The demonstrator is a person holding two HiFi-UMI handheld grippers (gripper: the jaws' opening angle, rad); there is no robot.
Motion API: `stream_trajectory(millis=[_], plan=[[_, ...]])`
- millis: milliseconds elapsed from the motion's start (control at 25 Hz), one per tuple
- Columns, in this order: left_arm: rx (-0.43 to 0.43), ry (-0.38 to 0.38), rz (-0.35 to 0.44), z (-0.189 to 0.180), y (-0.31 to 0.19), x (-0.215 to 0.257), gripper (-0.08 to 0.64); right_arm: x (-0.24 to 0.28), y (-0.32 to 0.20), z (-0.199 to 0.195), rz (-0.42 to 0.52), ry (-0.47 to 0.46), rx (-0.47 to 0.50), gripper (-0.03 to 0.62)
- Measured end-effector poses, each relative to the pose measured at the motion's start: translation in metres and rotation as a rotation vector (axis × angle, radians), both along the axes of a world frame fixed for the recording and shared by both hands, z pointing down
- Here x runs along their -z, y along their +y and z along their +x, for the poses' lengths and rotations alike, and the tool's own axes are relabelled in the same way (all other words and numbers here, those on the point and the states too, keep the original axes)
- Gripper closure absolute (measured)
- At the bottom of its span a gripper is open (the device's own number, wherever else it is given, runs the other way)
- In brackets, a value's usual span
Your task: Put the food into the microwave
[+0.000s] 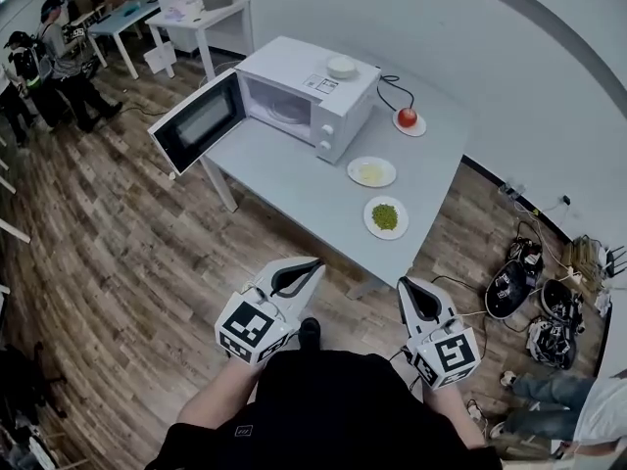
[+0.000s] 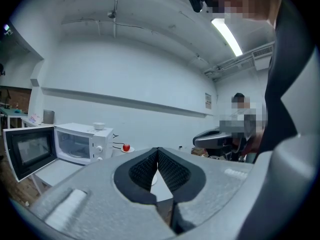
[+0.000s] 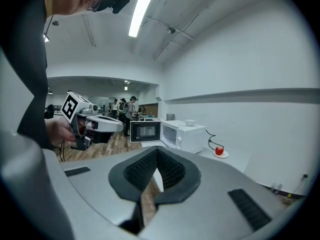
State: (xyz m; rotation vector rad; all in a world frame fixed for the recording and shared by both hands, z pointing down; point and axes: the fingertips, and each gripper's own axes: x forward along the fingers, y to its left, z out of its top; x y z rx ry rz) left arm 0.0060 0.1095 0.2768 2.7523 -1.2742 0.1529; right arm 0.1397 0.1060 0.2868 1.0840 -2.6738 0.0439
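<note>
A white microwave [image 1: 313, 91] stands on the grey table [image 1: 294, 189] with its door [image 1: 199, 120] swung open to the left. To its right lie a tomato on a small plate [image 1: 408, 118], a plate of pale food [image 1: 371, 171] and a plate of green food [image 1: 385, 217]. Both grippers hang in front of the table's near edge, away from the food. The left gripper [image 1: 297, 274] is shut and empty, its pads meeting [image 2: 158, 151]. The right gripper [image 1: 419, 299] is also shut with nothing in it [image 3: 156, 151]. The microwave [image 2: 80, 144] and the tomato [image 3: 219, 150] show far off.
A white bowl [image 1: 341, 66] sits on top of the microwave. A cable runs behind the tomato plate. Bags and cables [image 1: 534, 302] lie on the wooden floor at right, by a seated person's legs [image 1: 544, 399]. People [image 1: 59, 62] and white tables [image 1: 196, 18] stand at back left.
</note>
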Motion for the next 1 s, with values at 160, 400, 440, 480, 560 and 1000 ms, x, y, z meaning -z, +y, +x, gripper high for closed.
stream_trajectory(millis=[160, 400, 440, 480, 560, 1000], plan=[[-0.016, -0.020, -0.012, -0.014, -0.033, -0.006, 0.552, -0.004, -0.028, -0.013, 0.012, 0.013, -0.024, 0.581], [-0.043, -0.035, -0.056, -0.014, -0.072, -0.020, 0.552, -0.024, -0.061, -0.016, -0.015, 0.077, -0.032, 0.581], [-0.045, -0.042, -0.066, -0.012, -0.078, -0.024, 0.552, -0.029, -0.065, -0.015, -0.017, 0.092, -0.026, 0.581], [-0.046, -0.056, -0.074, -0.011, -0.085, -0.027, 0.552, -0.034, -0.069, -0.014, -0.018, 0.109, -0.019, 0.581], [-0.045, -0.109, -0.081, -0.006, -0.102, -0.036, 0.552, -0.047, -0.081, -0.010, -0.020, 0.139, -0.011, 0.581], [-0.174, -0.289, -0.174, 0.053, -0.181, -0.100, 0.552, -0.109, -0.160, 0.016, -0.020, 0.236, 0.027, 0.581]])
